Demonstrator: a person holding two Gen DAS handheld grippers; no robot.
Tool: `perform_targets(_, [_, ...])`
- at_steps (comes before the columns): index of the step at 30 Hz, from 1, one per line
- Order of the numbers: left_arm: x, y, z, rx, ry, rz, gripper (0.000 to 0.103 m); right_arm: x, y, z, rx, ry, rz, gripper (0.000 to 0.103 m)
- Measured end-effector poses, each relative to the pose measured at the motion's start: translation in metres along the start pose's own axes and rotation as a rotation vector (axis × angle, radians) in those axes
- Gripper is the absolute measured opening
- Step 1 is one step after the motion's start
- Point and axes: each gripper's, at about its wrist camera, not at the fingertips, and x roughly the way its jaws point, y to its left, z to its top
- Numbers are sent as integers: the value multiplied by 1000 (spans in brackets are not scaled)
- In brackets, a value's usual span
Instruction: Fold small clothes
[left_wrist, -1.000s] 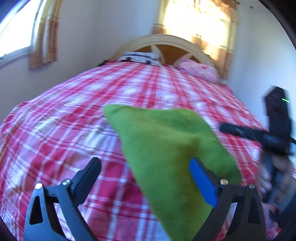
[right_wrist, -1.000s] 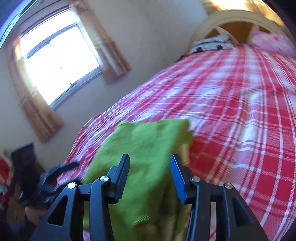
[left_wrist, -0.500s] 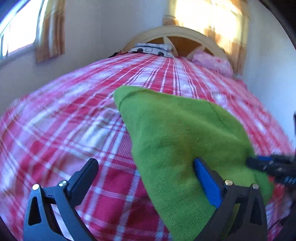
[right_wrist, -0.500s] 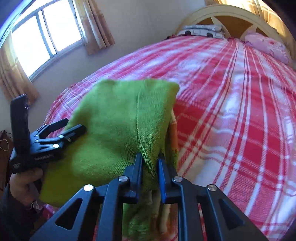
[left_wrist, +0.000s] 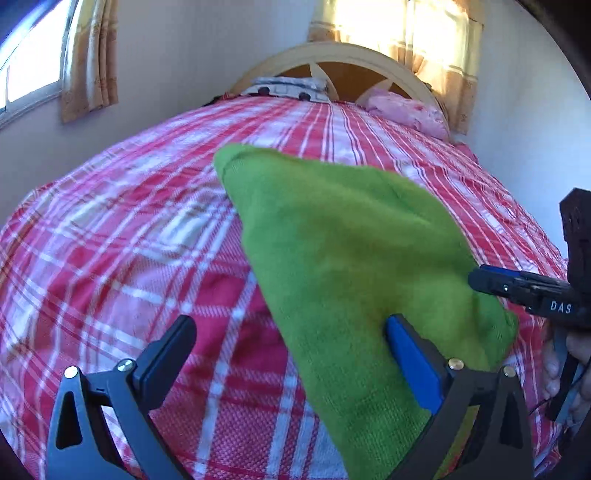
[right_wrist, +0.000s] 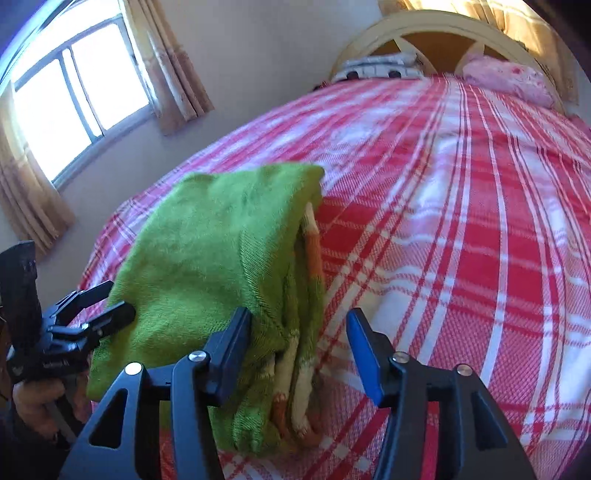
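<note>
A folded green knit garment (left_wrist: 351, 258), with orange and cream stripes showing at its layered edge (right_wrist: 310, 258), lies on the red plaid bed cover (left_wrist: 129, 240). In the left wrist view my left gripper (left_wrist: 291, 354) stands wide open; the cloth rests against its blue-padded right finger while the left finger is over bare cover. My right gripper (right_wrist: 295, 347) has its jaws opening: the garment's folded edge sits between them, touching the left finger, and the blue pad stands clear of it. Each gripper shows in the other's view, the right gripper (left_wrist: 476, 278) and the left gripper (right_wrist: 118, 299) at the garment's opposite sides.
The plaid bed cover (right_wrist: 461, 221) runs back to a cream arched headboard (left_wrist: 332, 55) with a pink pillow (left_wrist: 406, 110) and a folded white and black item (right_wrist: 376, 68). A curtained window (right_wrist: 74, 92) is on the left wall. A hand (right_wrist: 37, 398) holds the left gripper.
The right gripper shut on the garment's folded edge half a second ago and has now come apart from it. Both grippers sank and the garment settled lower onto the bed.
</note>
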Motion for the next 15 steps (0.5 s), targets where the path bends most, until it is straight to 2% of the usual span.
perform_targets(2, [-4, 2, -1, -42, 2, -11, 103, -13, 2, -4, 13, -29, 3, 59])
perform_targets(7, [-30, -11, -2, 15, -27, 25, 103, -56, 18, -8, -25, -129, -44, 60])
perform_targets(10, [-52, -14, -2, 29, -68, 6, 103, -79, 28, -13, -42, -173, -66, 66])
perform_targets(15, [-78, -19, 4, 35, -123, -23, 103, -111, 47, -19, -85, -240, -79, 67])
